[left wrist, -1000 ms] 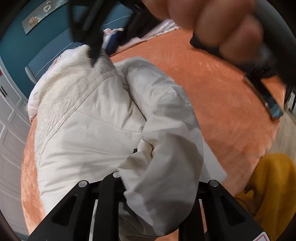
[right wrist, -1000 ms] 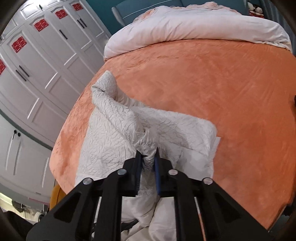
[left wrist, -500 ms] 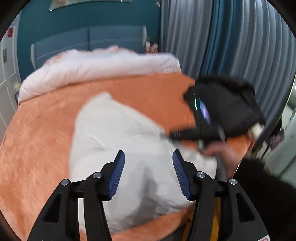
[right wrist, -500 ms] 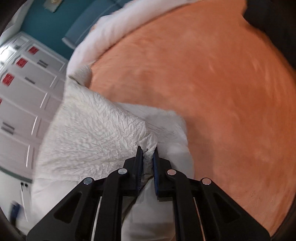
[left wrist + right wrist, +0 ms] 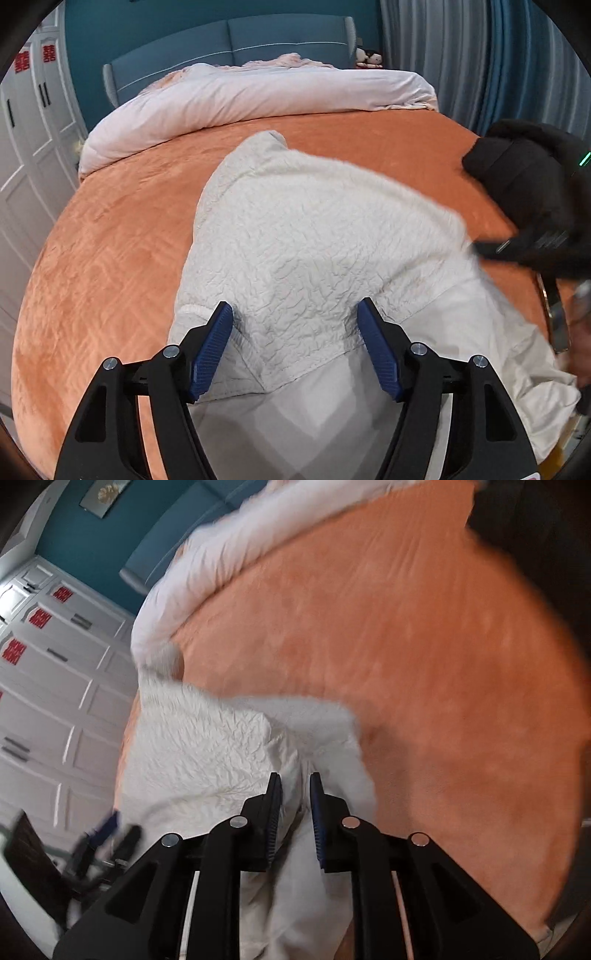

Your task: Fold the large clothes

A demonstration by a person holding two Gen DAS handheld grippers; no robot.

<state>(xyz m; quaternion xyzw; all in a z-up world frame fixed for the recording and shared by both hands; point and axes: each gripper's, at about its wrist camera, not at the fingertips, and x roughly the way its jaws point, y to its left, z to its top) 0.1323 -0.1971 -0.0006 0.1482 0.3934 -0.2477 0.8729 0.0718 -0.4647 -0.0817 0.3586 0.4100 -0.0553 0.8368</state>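
Left gripper (image 5: 295, 343) spread above white jacket (image 5: 314, 251); right gripper (image 5: 295, 812) pinching its fabric.

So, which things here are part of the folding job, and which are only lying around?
Job:
white jacket
left gripper, open over it
right gripper, closed on its fabric

Lying around:
orange bedspread
pale duvet

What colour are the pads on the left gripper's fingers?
Blue, ribbed pads on black fingers, clearest in the left wrist view.
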